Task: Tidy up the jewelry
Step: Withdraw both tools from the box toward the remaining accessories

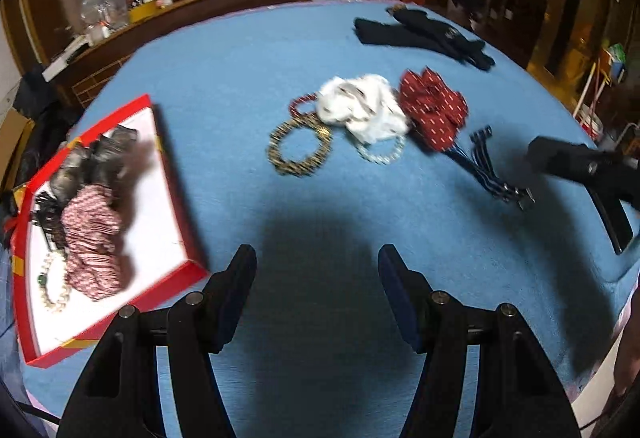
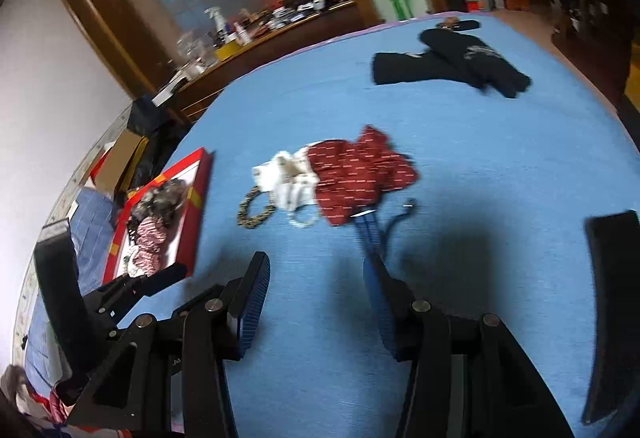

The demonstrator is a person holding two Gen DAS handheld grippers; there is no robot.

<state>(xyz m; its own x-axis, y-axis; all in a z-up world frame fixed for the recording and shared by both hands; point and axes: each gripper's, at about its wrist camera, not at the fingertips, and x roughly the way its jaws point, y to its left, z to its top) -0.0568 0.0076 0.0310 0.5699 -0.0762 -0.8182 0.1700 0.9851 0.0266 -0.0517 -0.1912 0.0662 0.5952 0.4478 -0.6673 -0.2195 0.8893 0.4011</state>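
Left tool (image 1: 316, 270) and right tool (image 2: 316, 278) both part-open, empty, above blue bench (image 1: 240, 78). Red tray (image 1: 176, 198) left; gold bracelet (image 1: 300, 148), white scrunchie (image 1: 360, 110) centre.

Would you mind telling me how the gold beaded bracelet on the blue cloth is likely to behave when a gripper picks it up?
The gold beaded bracelet looks like small beads on a string, so it would probably sag into a drooping loop rather than hold its ring shape. It seems light. Lying flat on the blue cloth, it is unlikely to roll, but the rounded beads may slip between pads.
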